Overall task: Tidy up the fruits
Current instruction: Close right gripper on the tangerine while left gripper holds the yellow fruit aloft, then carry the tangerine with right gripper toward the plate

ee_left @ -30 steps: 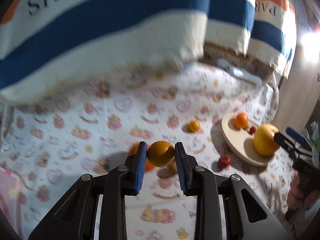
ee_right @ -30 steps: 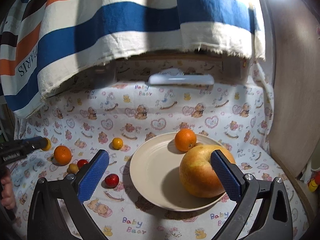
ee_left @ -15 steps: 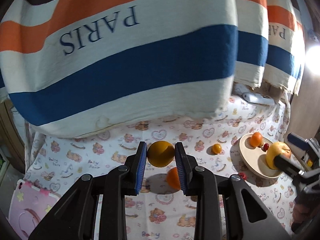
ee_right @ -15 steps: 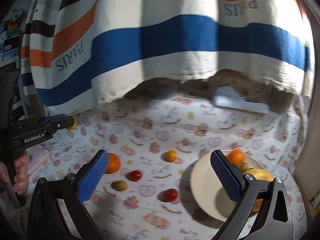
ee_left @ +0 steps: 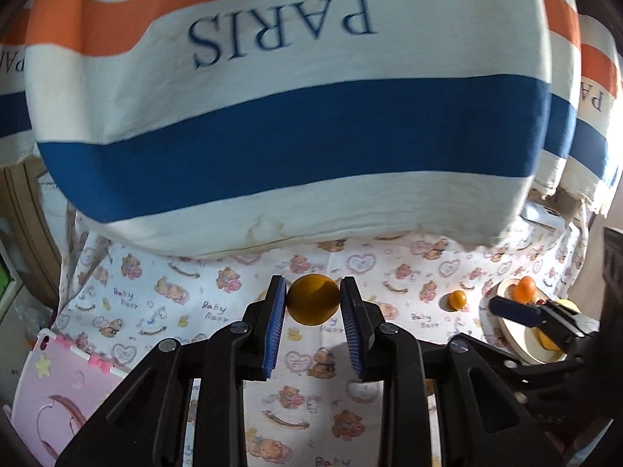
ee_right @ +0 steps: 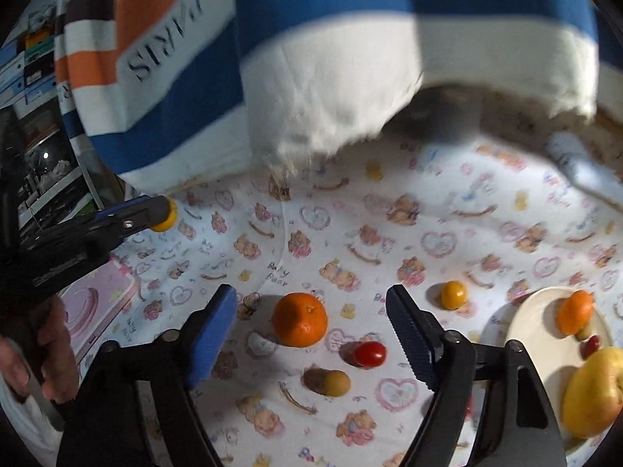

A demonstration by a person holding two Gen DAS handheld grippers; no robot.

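Two blue pads (ee_left: 275, 325) of the left gripper (ee_left: 314, 325) are clamping a yellow-orange fruit (ee_left: 314, 299) above the bear-print cloth (ee_left: 155, 311). Right gripper (ee_right: 311, 334) jaws are closing, empty, framing a tangerine (ee_right: 299, 319) lying beyond them. Far right, a plate (ee_right: 533, 311) is holding an apple (ee_right: 593, 393).

Two wrist fisheyes, angled down, sharing plate (ee_left: 506, 330)
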